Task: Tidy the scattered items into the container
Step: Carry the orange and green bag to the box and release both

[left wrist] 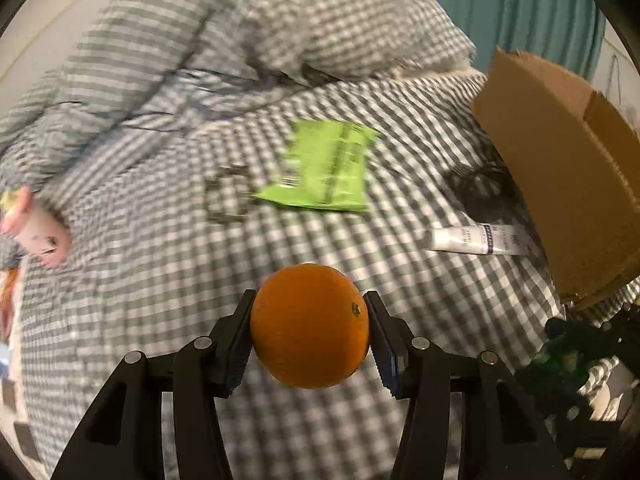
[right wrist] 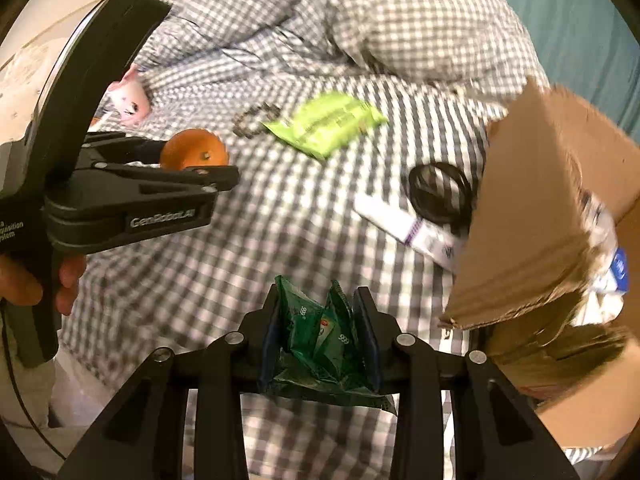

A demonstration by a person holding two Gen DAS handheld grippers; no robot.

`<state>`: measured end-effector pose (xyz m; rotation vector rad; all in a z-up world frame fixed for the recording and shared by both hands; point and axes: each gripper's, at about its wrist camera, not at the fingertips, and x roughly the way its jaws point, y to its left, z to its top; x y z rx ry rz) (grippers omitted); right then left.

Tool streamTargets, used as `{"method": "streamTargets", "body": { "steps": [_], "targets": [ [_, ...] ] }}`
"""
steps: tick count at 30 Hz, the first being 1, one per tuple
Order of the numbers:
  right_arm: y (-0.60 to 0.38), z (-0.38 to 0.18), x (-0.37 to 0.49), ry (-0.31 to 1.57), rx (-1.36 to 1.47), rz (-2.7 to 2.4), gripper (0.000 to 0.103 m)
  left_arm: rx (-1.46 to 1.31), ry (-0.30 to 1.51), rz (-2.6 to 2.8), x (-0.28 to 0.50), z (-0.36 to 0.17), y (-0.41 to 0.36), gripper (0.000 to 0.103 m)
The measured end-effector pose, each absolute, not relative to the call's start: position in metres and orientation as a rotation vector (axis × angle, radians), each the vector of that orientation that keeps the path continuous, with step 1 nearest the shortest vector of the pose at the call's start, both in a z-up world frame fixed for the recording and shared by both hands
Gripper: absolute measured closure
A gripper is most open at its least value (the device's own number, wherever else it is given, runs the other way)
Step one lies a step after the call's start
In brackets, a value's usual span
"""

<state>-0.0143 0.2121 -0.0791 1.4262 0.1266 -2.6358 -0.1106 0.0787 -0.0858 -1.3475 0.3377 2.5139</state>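
We hold an orange [left wrist: 309,325] clamped in our left gripper [left wrist: 309,334] and a crumpled dark green packet [right wrist: 323,336] pinched in our right gripper [right wrist: 320,340], both above the checked bed [left wrist: 160,280], whose right edge carries the open cardboard box [right wrist: 560,216].

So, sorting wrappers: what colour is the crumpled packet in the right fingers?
Dark green crumpled packet; clearest in the right wrist view.
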Motion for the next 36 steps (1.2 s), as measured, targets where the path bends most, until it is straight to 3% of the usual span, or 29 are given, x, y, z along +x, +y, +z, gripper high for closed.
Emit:
{"method": "streamTargets", "body": {
  "steps": [16,28,36],
  "targets": [
    [0.203,-0.004,0.015,0.19,1.234,-2.772,0.068,-1.258,0.308,2.617,-0.062,-0.037,0.046,0.049],
    [0.267,0.032,0.033,0.063,1.15,-2.874,0.068,-1.149,0.39,2.547,-0.052,-0.012,0.111,0.049],
    [0.339,0.057,0.041,0.002,1.097,-3.015,0.068,-0.974,0.405,2.439,-0.053,0.025,0.199,0.049]
  ]
}}
